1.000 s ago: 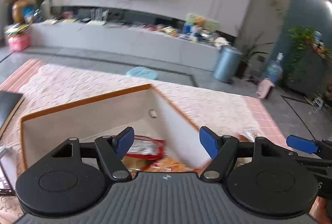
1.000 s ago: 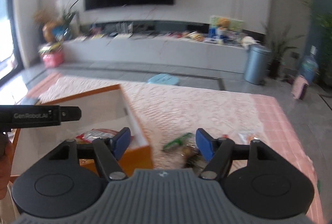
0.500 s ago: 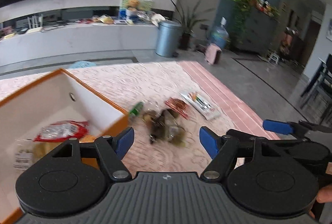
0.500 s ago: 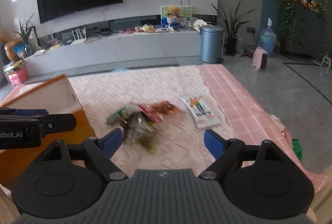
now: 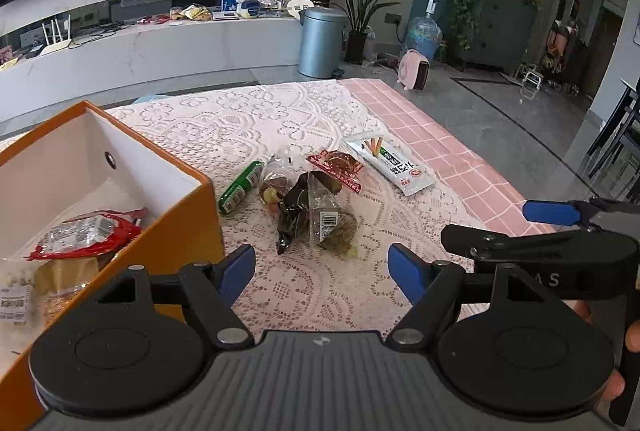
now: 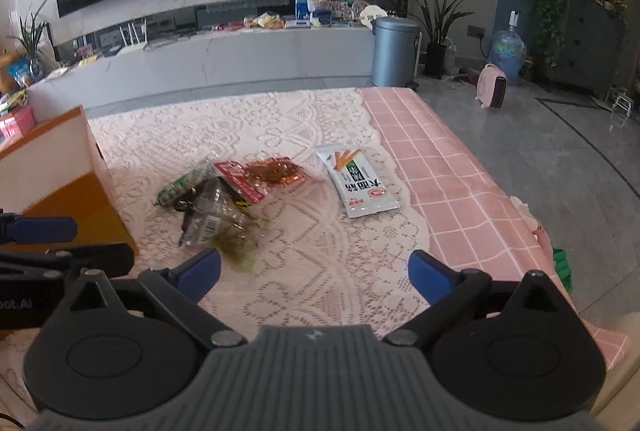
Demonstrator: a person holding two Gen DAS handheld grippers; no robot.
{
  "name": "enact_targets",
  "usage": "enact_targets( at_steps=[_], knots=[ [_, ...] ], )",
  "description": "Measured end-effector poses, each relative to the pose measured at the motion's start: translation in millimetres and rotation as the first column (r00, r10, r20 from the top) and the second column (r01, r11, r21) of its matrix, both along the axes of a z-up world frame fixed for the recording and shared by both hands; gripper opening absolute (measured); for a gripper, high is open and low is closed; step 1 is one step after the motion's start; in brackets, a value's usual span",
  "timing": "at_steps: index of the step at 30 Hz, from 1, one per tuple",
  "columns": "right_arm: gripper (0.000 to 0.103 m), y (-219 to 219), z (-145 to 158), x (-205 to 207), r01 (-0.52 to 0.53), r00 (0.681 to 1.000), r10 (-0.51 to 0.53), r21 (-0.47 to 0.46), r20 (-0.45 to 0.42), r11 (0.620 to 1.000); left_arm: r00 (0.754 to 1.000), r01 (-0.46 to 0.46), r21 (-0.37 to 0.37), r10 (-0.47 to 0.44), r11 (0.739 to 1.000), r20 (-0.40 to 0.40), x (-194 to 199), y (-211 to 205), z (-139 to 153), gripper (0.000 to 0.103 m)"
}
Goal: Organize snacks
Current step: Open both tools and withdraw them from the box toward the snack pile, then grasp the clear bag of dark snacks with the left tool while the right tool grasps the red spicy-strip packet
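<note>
Both grippers stand empty over the lace tablecloth (image 5: 320, 135): the left gripper (image 5: 321, 267) has its blue pads spread with only cloth between them, and the right gripper (image 6: 314, 271) has just been opening its jaws, now wide, with nothing between them either. The snacks still to be sorted lie in a loose heap at the centre of both views: a green stick packet (image 5: 240, 187), a clear pouch of dark filling (image 5: 330, 219), a black wrapper (image 5: 294, 211) and a red sachet (image 5: 338, 167) overlapping one another, with a white sachet (image 6: 358, 181) lying apart toward the right. The orange box (image 5: 188, 227), at the left of the left wrist view, already holds a red-and-clear packet (image 5: 86, 233) and some others. The main risk I see is a muddled pick: because the packets overlap, pads closing on the heap could pinch two wrappers at once or drag a neighbour along. Slick film (the clear pouch especially) may slide out of a shallow pinch. The lace could snag a descending pad and bunch. The two grippers sit close side by side, so reaching for the same heap could make them collide. The box wall is high, and a low carry could knock a packet against its rim.
</note>
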State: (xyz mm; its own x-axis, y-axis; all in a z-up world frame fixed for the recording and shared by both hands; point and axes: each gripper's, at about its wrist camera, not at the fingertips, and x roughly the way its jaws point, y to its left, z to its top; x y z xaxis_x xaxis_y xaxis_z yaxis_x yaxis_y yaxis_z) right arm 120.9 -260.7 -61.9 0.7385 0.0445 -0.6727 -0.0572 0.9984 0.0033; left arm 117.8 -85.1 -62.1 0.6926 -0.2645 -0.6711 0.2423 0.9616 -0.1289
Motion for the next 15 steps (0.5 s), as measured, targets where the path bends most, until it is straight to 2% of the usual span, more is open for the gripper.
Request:
enact_targets(
  at_steps=[6,10,12,15],
  knots=[
    [0.096,-11.9,-11.2,30.1,-0.007,0.998,0.011,0.057,-0.066,0.998,1.000,0.018,-0.009,-0.018,1.000,0.009,13.1,-9.8,-5.6,0.086],
    [0.092,-17.0,-12.3,47.6,-0.011,0.997,0.017,0.082,-0.074,0.997,1.000,-0.009,-0.023,0.010,1.000,0.016,25.9,-16.0,-10.6,0.082],
    [0.085,-19.3,-14.0,53.3,-0.007,0.998,0.013,0.084,-0.066,0.996,1.000,-0.013,-0.037,0.014,0.999,0.016,32.2,-18.9,-14.3,0.079],
    [0.082,-25.0,-19.6,60.2,0.013,0.998,-0.008,0.086,-0.066,0.996,1.000,-0.008,-0.032,0.008,0.999,0.026,43.9,-26.7,-23.0,0.076]
  ],
)
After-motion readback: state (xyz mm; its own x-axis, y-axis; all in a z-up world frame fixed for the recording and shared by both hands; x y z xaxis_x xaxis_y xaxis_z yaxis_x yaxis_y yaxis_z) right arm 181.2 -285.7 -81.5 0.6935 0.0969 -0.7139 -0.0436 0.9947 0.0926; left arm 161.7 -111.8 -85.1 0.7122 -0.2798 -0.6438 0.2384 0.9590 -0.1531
